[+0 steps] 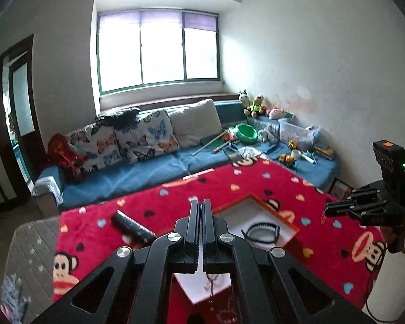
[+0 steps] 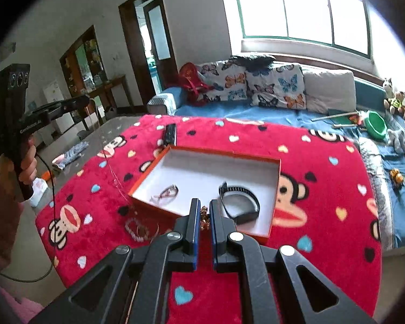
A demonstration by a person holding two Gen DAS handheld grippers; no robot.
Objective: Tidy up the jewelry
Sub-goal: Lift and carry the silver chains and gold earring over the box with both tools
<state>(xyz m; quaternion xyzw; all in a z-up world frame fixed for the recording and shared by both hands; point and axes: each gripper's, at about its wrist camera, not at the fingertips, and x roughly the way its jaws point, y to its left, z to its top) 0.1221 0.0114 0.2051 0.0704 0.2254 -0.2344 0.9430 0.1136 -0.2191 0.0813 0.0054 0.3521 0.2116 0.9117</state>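
Note:
An orange box with a white inside (image 2: 208, 170) lies on the red monkey-print blanket (image 2: 310, 189). In it are a black band (image 2: 240, 202) and a pinkish bracelet (image 2: 166, 192). My left gripper (image 2: 85, 100) is shut on a thin chain (image 2: 109, 162) that hangs down to the box's left corner; in the left wrist view its jaws (image 1: 201, 208) are closed and the chain (image 1: 212, 283) dangles below. My right gripper (image 2: 204, 210) is part open around a small gold piece (image 2: 204, 217) by the box's near edge. A bead bracelet (image 2: 136, 229) lies on the blanket.
A black remote (image 2: 170, 133) lies on the blanket beyond the box. A blue sofa (image 2: 243, 110) with butterfly cushions, toys and a green bowl (image 2: 376, 125) stands behind. The right gripper shows at the right edge of the left wrist view (image 1: 364, 208).

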